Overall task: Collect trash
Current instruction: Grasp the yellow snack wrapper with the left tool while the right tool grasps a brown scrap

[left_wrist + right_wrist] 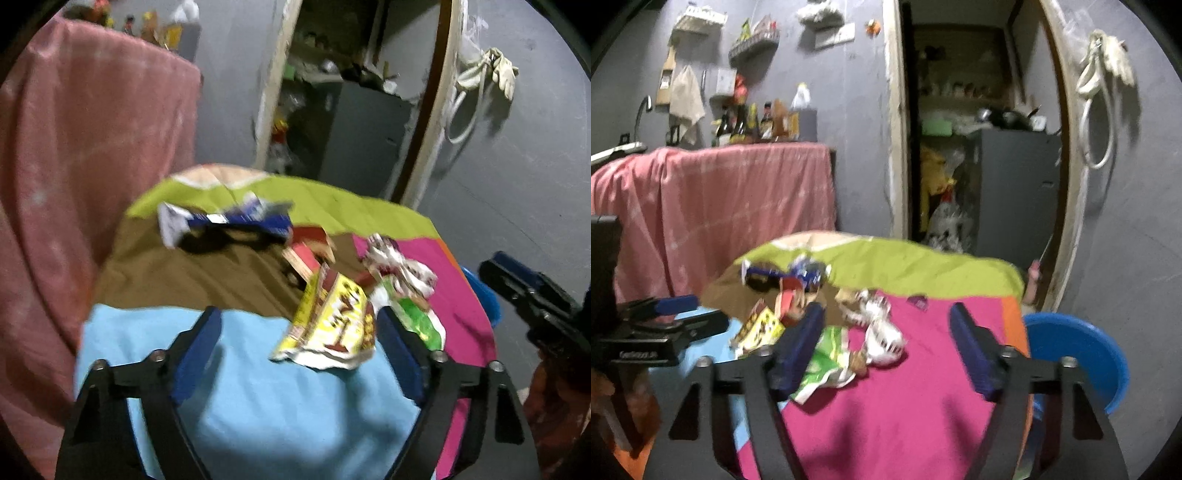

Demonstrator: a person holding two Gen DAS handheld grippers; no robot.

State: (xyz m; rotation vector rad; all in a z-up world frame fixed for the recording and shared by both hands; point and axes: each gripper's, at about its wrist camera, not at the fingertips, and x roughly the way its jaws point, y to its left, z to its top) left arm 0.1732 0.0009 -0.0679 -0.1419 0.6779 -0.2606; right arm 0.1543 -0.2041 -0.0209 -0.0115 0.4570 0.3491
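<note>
Wrappers (328, 325) uncollected mid-bench (229, 369); blue basin (1082, 354) off right edge; left gripper (299, 354), right gripper (886, 347) agape, nothing held

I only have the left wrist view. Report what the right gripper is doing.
Observer: The right gripper is open above the pink patch of the cloth, gripping nothing.
Operator: Name the trash nearest to it.
Observer: The green wrapper lies against its left finger, partly under it.
Operator: Point me to a container.
Observer: A blue basin stands just past the cloth's right edge, mouth up.
</note>
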